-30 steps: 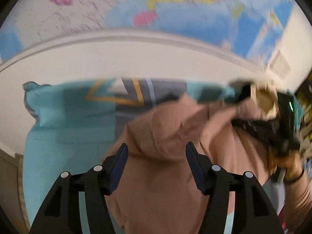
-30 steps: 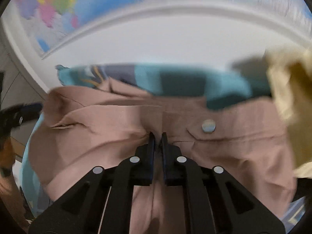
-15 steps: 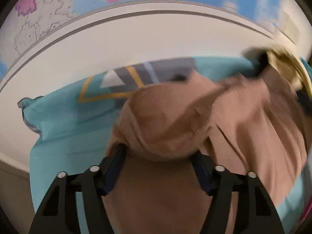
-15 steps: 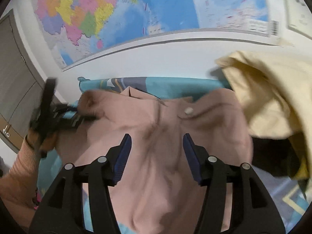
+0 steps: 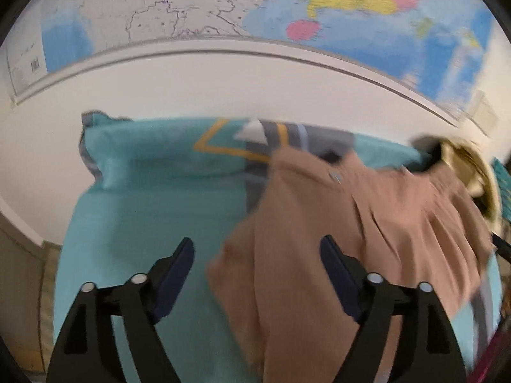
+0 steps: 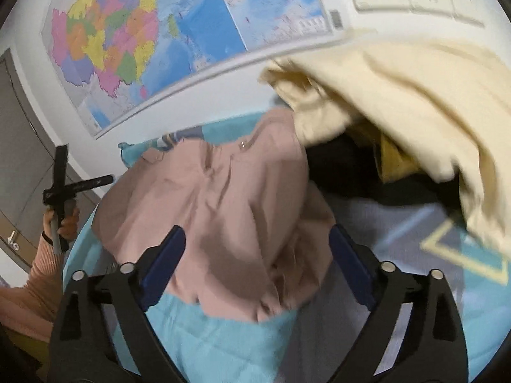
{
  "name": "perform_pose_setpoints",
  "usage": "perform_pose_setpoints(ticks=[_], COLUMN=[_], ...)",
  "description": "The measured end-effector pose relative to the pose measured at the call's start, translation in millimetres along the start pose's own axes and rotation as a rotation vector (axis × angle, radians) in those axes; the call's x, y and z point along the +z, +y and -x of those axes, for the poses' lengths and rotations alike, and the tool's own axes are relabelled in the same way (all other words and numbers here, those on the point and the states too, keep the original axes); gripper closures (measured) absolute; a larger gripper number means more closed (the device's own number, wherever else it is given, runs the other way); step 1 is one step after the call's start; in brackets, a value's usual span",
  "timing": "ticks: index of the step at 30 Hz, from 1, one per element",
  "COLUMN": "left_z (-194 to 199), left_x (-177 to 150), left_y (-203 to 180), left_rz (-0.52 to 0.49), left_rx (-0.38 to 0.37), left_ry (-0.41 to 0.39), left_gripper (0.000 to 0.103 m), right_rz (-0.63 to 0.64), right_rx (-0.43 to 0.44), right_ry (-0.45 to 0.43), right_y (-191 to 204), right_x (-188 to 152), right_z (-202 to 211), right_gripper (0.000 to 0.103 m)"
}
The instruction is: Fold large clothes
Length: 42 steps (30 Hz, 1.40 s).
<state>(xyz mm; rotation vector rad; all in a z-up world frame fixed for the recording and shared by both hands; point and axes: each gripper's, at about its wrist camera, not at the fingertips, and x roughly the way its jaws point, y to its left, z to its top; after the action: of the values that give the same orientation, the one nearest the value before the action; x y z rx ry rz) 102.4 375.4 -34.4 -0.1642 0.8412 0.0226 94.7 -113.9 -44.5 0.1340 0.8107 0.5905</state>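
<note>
A dusty-pink garment (image 5: 367, 233) lies crumpled on a turquoise bedsheet (image 5: 153, 210); it also shows in the right wrist view (image 6: 223, 210). My left gripper (image 5: 257, 265) is open and empty, above the garment's left edge. My right gripper (image 6: 257, 252) is open and empty, with the garment's near hem below and between its fingers. The left gripper also shows from the side at the far left of the right wrist view (image 6: 68, 185), held in a hand off the bed's left edge.
A cream garment (image 6: 415, 105) is piled over dark and mustard clothes (image 6: 367, 166) at the right of the bed. A white wall with a large coloured map (image 5: 255, 9) stands behind. A grey door (image 6: 19, 172) is at the left.
My right gripper opened and let go of the pink garment, then drew back. My left gripper pulled away from the bunched cloth, which has dropped onto the bed.
</note>
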Motion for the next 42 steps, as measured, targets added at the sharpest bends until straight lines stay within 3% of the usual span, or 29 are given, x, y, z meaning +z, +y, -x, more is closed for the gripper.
perform_pose_setpoints(ticks=[2,5,7,8,9,11,12,13,14,17,19,21,23,25,27,29,32,34,35,39,41,42], left_z=[5.3,3.4,-4.5,-9.5,-13.3,-21.2,-19.9,-17.9,-13.8,5.3,22.5,36.3,36.0,23.9,28.5,43.2,59.5,62.2,59.6,41.1,25.0,17.3], left_x=[-22.6,-54.8,-69.8,-75.0,-78.9,-82.7,-82.6,-81.6,-79.7,-76.6,-82.0,-94.8,-115.8,-134.9,-138.5,-131.8,-118.7,-109.0,-102.1,-81.0,-69.1,-63.5], left_y=[2.7,-2.4,-10.7,-13.9,-17.2,-22.7,-22.9,-20.7,-18.2,-3.7,2.2,0.4,-0.5,-2.2,-1.2,-8.0,-20.7,-27.4,-31.3,-42.2,-48.0,-51.9], left_rz=[-0.019,-0.034,-0.045,-0.056,-0.058,-0.037,-0.013,0.007,0.037,0.146,0.188,0.194,0.212,0.210,0.210,0.156,0.059,0.021,0.002,-0.062,-0.084,-0.097], left_rx=[-0.036,-0.075,-0.114,-0.121,-0.128,-0.169,-0.168,-0.189,-0.195,-0.266,-0.302,-0.311,-0.297,-0.285,-0.296,-0.213,-0.102,-0.076,-0.057,0.017,0.053,0.064], left_ry=[0.012,0.040,0.064,0.071,0.073,0.076,0.063,0.069,0.068,0.073,0.068,0.065,0.099,0.142,0.106,0.052,-0.013,-0.031,-0.037,-0.034,-0.013,-0.006], left_gripper=[0.013,0.012,0.009,0.009,0.010,0.038,0.048,0.068,0.079,0.091,0.093,0.094,0.092,0.085,0.079,0.053,0.040,0.035,0.032,0.032,0.032,0.032], right_rz=[-0.013,-0.005,0.030,0.056,0.066,0.060,0.025,0.015,0.017,0.057,0.083,0.128,0.059,0.007,-0.008,-0.038,-0.048,-0.061,-0.063,0.001,0.053,0.084], right_rx=[0.033,0.089,0.060,0.055,0.047,0.072,0.129,0.144,0.160,0.174,0.182,0.132,0.078,0.059,0.032,0.033,0.002,0.002,0.016,0.012,0.031,0.018], right_ry=[0.031,0.073,0.080,0.094,0.096,0.097,0.083,0.076,0.059,-0.009,-0.056,-0.076,-0.052,0.046,0.104,0.097,0.045,0.002,-0.035,-0.103,-0.096,-0.079], right_y=[-3.2,-0.9,5.3,9.2,10.7,11.9,10.5,10.1,12.5,23.2,29.2,33.5,14.5,-1.7,-9.6,-13.9,-16.8,-17.7,-19.6,-3.7,12.3,20.6], right_x=[-14.9,-32.7,-38.9,-41.9,-42.4,-39.7,-36.4,-34.5,-29.3,-14.2,-7.0,-4.1,-12.2,-29.6,-42.7,-49.9,-47.2,-40.3,-34.9,-9.2,5.9,12.0], right_z=[-4.3,-18.3,-29.8,-39.9,-44.9,-49.4,-43.7,-38.7,-26.1,18.6,49.4,75.1,80.6,55.7,34.8,24.2,29.5,37.5,46.8,56.9,46.7,37.2], right_gripper=[0.012,0.011,0.011,0.014,0.026,0.055,0.078,0.084,0.086,0.094,0.099,0.102,0.102,0.102,0.102,0.101,0.081,0.051,0.044,0.034,0.030,0.022])
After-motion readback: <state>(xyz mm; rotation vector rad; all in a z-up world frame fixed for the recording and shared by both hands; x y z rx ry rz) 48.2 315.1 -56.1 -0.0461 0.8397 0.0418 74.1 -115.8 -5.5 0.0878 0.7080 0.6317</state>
